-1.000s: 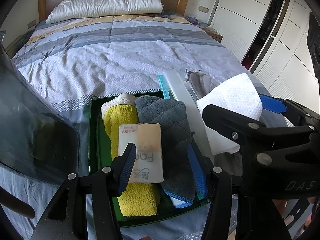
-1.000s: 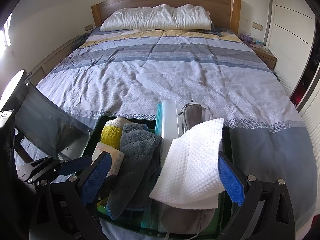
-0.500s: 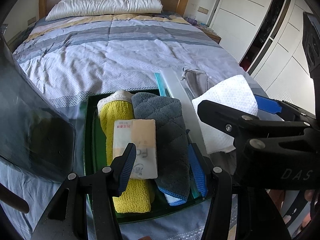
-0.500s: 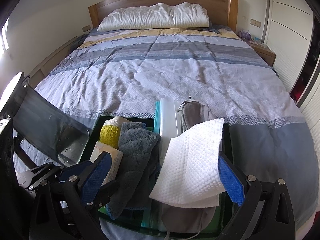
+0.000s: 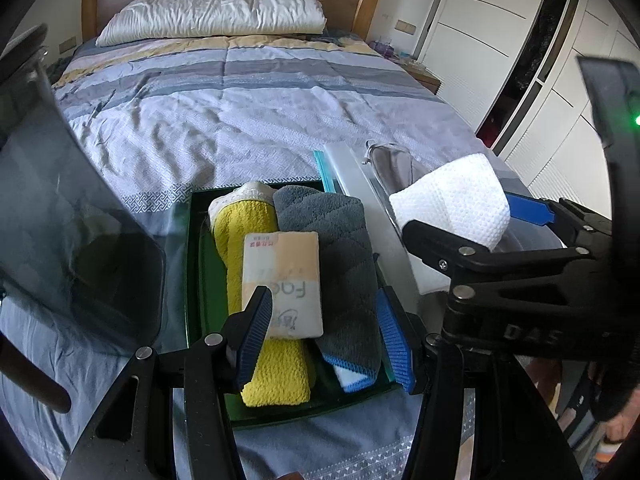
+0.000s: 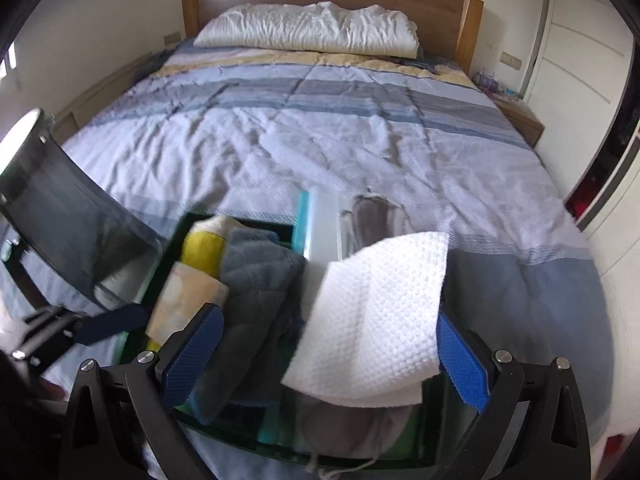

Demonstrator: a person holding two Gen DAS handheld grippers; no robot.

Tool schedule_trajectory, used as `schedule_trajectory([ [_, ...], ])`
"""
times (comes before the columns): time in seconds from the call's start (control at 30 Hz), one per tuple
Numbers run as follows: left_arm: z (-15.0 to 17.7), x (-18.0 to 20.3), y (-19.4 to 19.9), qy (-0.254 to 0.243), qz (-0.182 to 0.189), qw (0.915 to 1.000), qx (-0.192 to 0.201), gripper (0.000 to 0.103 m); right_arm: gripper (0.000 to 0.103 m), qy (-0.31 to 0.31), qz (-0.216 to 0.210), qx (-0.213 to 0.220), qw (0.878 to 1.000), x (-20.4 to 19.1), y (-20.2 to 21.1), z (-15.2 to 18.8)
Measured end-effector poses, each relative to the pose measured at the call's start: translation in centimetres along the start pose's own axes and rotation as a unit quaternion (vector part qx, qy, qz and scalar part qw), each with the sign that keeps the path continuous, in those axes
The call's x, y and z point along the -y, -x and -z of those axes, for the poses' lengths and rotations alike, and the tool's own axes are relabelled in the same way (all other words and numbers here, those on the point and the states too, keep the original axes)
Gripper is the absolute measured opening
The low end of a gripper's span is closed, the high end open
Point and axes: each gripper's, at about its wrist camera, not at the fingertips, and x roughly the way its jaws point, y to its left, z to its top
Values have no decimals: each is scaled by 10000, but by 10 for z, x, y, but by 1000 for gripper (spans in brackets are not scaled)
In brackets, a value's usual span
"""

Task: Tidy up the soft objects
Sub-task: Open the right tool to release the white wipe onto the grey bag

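Observation:
A dark green tray (image 5: 196, 280) lies at the near end of the bed. In it lie a yellow rolled towel (image 5: 244, 232), a tissue pack (image 5: 282, 284) on top of it, and a grey quilted cloth (image 5: 344, 264). A white waffle cloth (image 5: 452, 204) lies to the right over a grey pouch (image 5: 392, 164); the cloth also shows in the right wrist view (image 6: 376, 320). My left gripper (image 5: 324, 336) is open, its fingers around the near ends of the tissue pack and grey cloth. My right gripper (image 6: 324, 360) is open, wide around the white cloth and the grey cloth (image 6: 256, 280).
A clear lid or divider with a teal edge (image 5: 344, 172) stands between the tray's left and right parts. A dark translucent panel (image 5: 60, 220) stands at the left. The striped bedspread (image 5: 240, 112) stretches to a pillow (image 5: 216, 12) and headboard. White wardrobes (image 5: 480, 40) stand at the right.
The left wrist view has shifted slightly, with the tray sitting a little further from the gripper than before. The right wrist view has moved in closer and is blurred. Both grippers stay open.

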Motion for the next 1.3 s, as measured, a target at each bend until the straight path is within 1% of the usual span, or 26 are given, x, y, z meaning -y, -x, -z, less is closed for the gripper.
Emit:
schedule_trajectory([
  [0.07, 1, -1, 2, 9, 13, 10000, -3, 49, 103, 16, 88, -65, 9999, -1, -2, 2],
  [0.23, 3, -5, 5, 49, 40, 10000, -2, 49, 103, -15, 120, -135, 9998, 2, -2, 7],
  [0.67, 5, -5, 6, 54, 131, 9999, 17, 49, 103, -171, 411, -349, 9984, 33, -21, 22],
  [0.97, 6, -4, 5, 70, 174, 9998, -2, 49, 103, -256, 538, -455, 9972, 45, -30, 32],
  [1.1, 7, -3, 6, 72, 176, 9998, 8, 49, 103, -183, 663, -452, 9966, 46, -30, 33],
  [1.17, 7, -4, 6, 77, 183, 9998, 13, 49, 103, -45, 807, -458, 9957, 44, -29, 33],
  [1.3, 8, -2, 7, 76, 193, 9998, 13, 49, 103, 103, 927, -475, 9945, 39, -29, 34],
])
